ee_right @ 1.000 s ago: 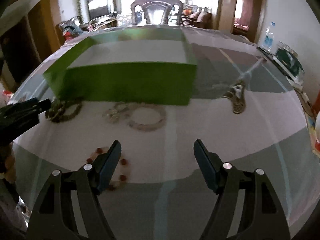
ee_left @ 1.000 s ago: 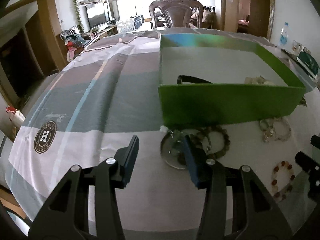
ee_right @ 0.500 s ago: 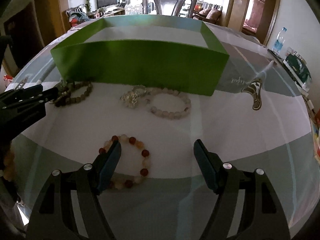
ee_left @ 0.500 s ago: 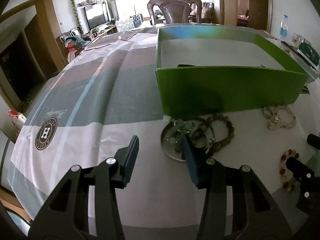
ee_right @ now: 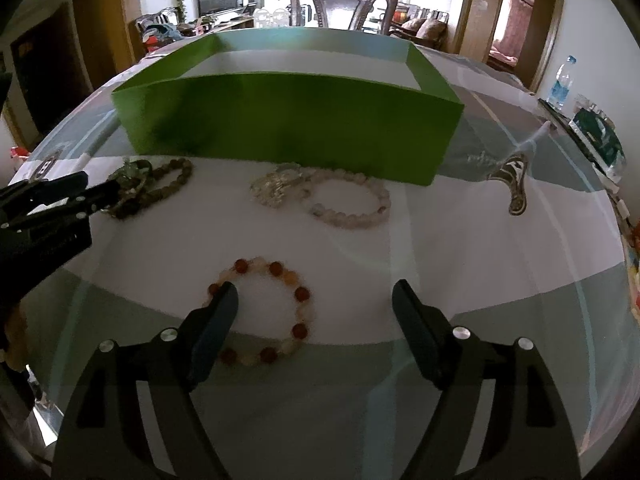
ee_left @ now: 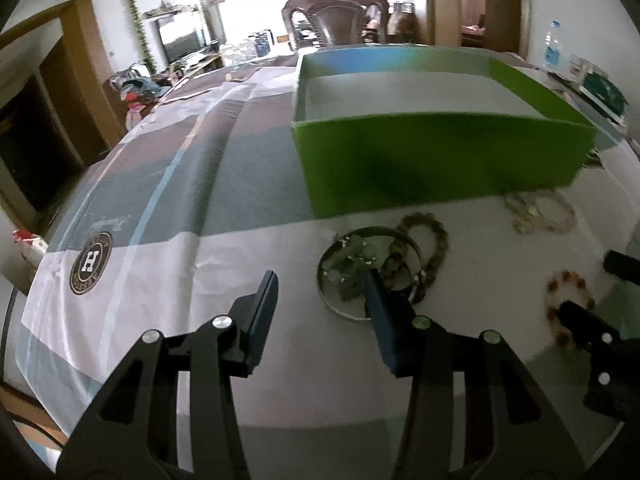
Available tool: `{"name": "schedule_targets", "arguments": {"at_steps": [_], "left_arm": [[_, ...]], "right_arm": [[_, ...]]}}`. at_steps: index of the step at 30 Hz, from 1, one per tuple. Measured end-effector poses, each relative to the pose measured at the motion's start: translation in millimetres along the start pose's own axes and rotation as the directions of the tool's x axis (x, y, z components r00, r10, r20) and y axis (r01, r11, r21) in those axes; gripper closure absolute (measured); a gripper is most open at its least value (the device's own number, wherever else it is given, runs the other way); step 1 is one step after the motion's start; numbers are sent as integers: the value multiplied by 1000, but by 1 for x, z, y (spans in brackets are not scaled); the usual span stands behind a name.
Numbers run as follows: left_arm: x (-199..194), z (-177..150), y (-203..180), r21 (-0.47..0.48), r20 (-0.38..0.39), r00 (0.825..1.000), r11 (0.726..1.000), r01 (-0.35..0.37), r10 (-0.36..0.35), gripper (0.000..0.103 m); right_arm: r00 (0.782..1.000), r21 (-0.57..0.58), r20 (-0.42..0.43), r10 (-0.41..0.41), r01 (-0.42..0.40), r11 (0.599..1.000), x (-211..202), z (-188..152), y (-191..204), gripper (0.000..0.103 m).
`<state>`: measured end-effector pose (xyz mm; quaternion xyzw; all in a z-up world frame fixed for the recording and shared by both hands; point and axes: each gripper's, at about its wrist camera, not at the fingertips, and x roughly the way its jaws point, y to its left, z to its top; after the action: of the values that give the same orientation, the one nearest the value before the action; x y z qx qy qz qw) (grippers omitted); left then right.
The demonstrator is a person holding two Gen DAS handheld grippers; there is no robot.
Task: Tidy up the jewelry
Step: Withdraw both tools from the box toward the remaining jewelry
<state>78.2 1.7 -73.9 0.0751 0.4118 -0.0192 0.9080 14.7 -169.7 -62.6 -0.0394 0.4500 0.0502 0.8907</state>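
Jewelry lay loose on the bench (ee_right: pixel 460 248), in front of the green box (ee_right: pixel 288 120), which stood open-topped at the middle of the bench on a striped cloth (ee_left: pixel 168 168). Left tool (ee_left: pixel 320 296) hovered low over the cloth, jaws partly spread, nothing between them; its right finger overlapped the metal bangle (ee_left: pixel 332 304) in the left wrist view, contact unclear. Right tool (ee_right: pixel 314 302) was spread wide and opening; the red-and-cream bead bracelet (ee_right: pixel 298 312) lay partly between its fingers, left finger over the bracelet's near-left beads, pads not pressing on it. Pale bead bracelet (ee_right: pixel 352 204) lay just before the box's front wall, touching a clear crystal piece (ee_right: pixel 276 188) on its left. Brown bead bracelet (ee_right: pixel 168 184) lay further left, overlapping the bangle and some green beads (ee_left: pixel 352 256) inside the bangle ring. Box contents were not visible from either view. Water bottle (ee_right: pixel 562 80) stood at the far right edge.
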Motion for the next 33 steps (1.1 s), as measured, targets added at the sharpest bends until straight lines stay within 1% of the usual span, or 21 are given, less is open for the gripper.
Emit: {"name": "schedule_targets", "arguments": {"at_steps": [2,4,6,9,11,15,16,18,20,22,24,26,30,31,33], "left_arm": [[-5,-6,0,4,-10,1000,1000,29,-29,58],[-13,-13,2,2,-33,996,997,78,-78,58],[-21,-19,4,2,-40,993,994,112,-112,57],[-32,-24,9,-3,-15,995,996,94,-94,53],[-35,-23,13,-10,-2,996,996,90,-90,52],[-25,-23,14,-22,-22,996,996,88,-88,53],[-23,-22,14,-23,-28,996,996,90,-90,54],[-21,-24,11,-25,-37,994,995,101,-102,55],[-22,-24,6,-13,-32,993,993,115,-115,55],[-23,-23,2,1,-29,992,993,121,-121,59],[-18,-20,0,3,-35,990,991,135,-135,72],[-10,-15,-1,-5,-46,987,988,154,-154,80],[-8,-12,5,-27,-38,985,985,170,-171,89],[-11,-10,10,-40,-29,985,985,169,-170,95],[-18,-7,17,-59,-6,984,982,178,-179,95]], "right_arm": [[1000,-6,1,1,-1,1000,-2,-3,2,22],[1000,-14,-2,1,-1,1000,-4,-6,2,22],[1000,-22,1,-11,11,1000,-8,-9,4,22],[1000,-38,13,-10,11,999,-13,-12,5,22],[1000,-52,23,-9,10,999,-15,-13,7,22],[999,-35,32,-9,10,999,-13,-11,7,22],[999,-31,32,-11,12,999,-13,-10,7,24],[999,-25,29,-18,19,999,-11,-8,6,26],[999,-24,28,-23,24,999,-10,-7,6,26],[999,-28,26,-25,25,999,-8,-7,7,27],[999,-23,26,-19,19,1000,-7,-8,7,27],[1000,-15,24,-12,12,1000,-6,-8,6,27],[1000,-7,25,-10,10,1000,-7,-9,3,27],[1000,-2,24,-13,13,1000,-7,-9,1,27],[1000,9,23,-18,18,1000,-7,-10,-2,27]]}}
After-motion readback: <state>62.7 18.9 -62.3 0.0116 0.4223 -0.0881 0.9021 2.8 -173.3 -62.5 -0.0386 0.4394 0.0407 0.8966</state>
